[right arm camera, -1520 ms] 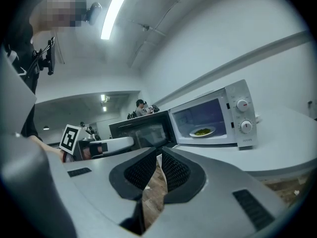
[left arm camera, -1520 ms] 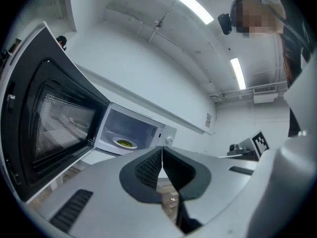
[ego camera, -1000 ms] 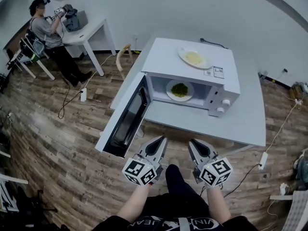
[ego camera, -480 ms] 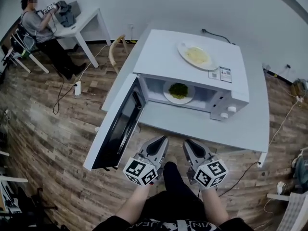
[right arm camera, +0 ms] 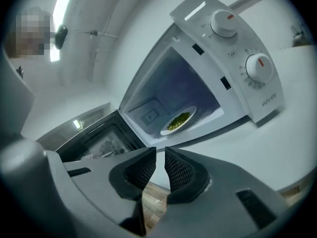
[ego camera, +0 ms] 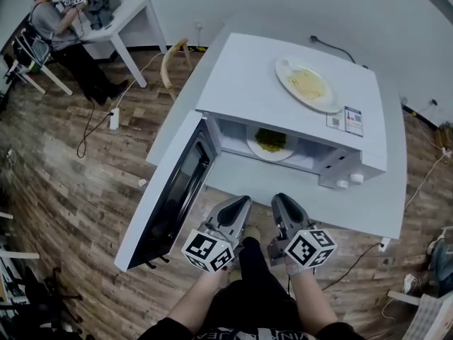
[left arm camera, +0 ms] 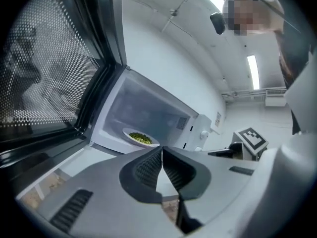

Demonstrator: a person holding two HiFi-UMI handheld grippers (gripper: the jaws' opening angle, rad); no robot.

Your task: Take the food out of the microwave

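The white microwave stands on a white table with its door swung wide to the left. Inside lies a white plate of green food, also seen in the left gripper view and the right gripper view. My left gripper is shut and empty, in front of the table's near edge. My right gripper is beside it, its jaws drawn together to a thin slit, nothing in them. Both point toward the open cavity, well short of the plate.
A second plate with yellow food rests on top of the microwave. The open door juts out over the wooden floor at my left. A person sits at a white desk far back left, near a wooden chair.
Both grippers have come closer to the table and the microwave, which now fills more of the head view. The right gripper has rolled. The door stays open and the plate has not moved.
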